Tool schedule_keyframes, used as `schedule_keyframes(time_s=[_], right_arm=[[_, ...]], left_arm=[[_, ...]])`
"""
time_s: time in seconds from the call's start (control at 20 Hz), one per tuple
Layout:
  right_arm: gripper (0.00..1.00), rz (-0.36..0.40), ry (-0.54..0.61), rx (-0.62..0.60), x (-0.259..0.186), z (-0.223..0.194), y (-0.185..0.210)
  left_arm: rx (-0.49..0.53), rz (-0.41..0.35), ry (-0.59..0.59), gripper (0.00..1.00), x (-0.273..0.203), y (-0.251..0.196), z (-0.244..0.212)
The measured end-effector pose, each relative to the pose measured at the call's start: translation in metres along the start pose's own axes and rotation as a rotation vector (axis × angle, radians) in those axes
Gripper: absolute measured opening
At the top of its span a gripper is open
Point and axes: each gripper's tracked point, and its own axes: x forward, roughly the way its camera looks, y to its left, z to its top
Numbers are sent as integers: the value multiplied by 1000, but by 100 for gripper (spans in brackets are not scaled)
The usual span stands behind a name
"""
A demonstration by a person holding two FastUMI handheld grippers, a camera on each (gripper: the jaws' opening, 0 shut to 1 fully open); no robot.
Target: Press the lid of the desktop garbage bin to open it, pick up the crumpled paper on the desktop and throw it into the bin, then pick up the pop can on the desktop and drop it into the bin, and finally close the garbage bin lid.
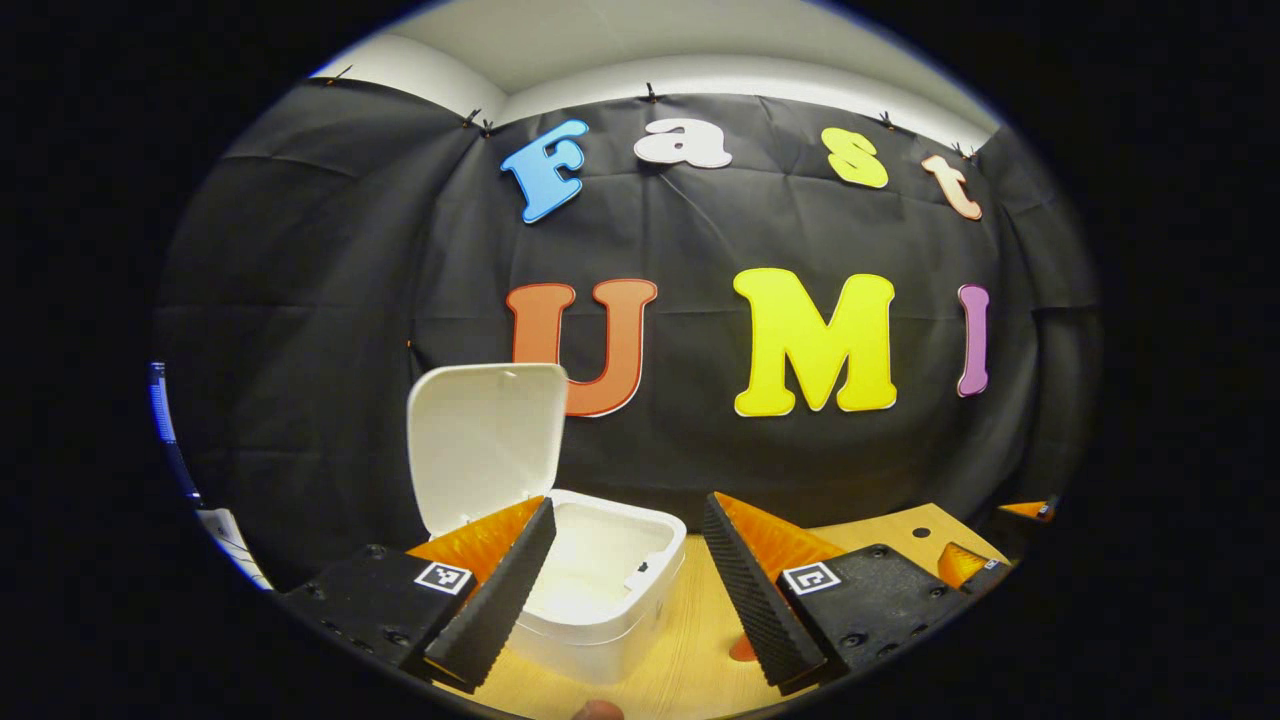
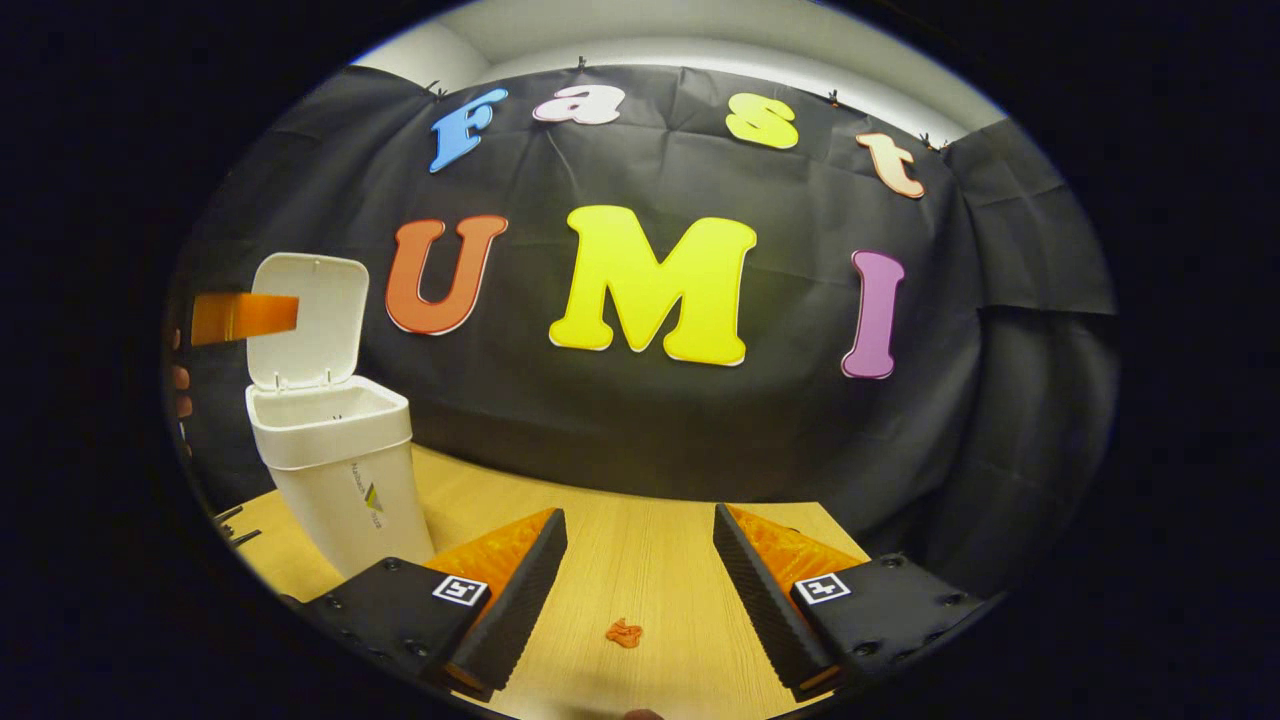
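- White plastic makes up the bin, which stands on the wooden tabletop with its lid swung up and back on its hinge, so the mouth is open.
- Seen from the left gripper view, the bin sits just below and ahead of the left gripper. Its fingers are spread wide with nothing between them, and one finger overlaps the near rim in the picture.
- The right gripper hangs over bare tabletop, well to the side of the bin, its fingers likewise parted and empty.
- A small orange scrap lies on the wood between the right fingers; whether it is the crumpled paper I cannot tell, as it is very small. I can make out no pop can on the tabletop, and the inside of the bin is too washed out to show what lies in it.
- With the lid up and the can nowhere in sight, this could be the stretch after the lid was pressed open or the stretch before it is closed.
- Handling, as a judgement: the bin looks light and thin-walled, so a hard push could slide or tip it. The lid looks stiff yet springy, best pressed flat near its free front edge, away from the hinge. The scrap would be soft and nearly weightless, needing a gentle pinch low against the wood.
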Motion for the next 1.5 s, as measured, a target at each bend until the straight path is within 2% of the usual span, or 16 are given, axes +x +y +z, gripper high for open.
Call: schedule_keyframes(time_s=[0.05, 0.1, 0.35, 0.4, 0.45, 0.7, 1.05, 1.1, 1.15, 1.5], right_arm=[[95, 8, 35, 1, 6, -11, 2], [95, 15, 67, 4, 13, -21, 4], [95, 10, 261, -27, 47, -81, 4], [96, 12, 299, -32, 54, -93, 5], [96, 10, 337, -35, 58, -105, 5], [97, 3, 547, -80, 74, -165, 4], [97, 41, 711, -68, 94, -214, 12], [97, 42, 741, -61, 98, -225, 11], [97, 42, 766, -52, 99, -232, 11], [96, 74, 874, 57, 104, -258, 6]], left_arm=[[10, -4, -3, 100, -2, -1, 2], [19, -1, -10, 97, -4, 0, 3], [9, -10, -19, 97, -15, -2, 10], [10, -10, -21, 88, -17, -2, 11], [14, -11, -21, 97, -18, -2, 12], [22, -15, -18, 97, -23, -3, 12], [-8, -18, 40, 97, -28, -4, 0], [-7, -13, 44, 100, -28, -3, -2], [-6, -12, 46, 97, -29, -2, -2], [-18, -2, 69, 97, -30, -2, -7]])
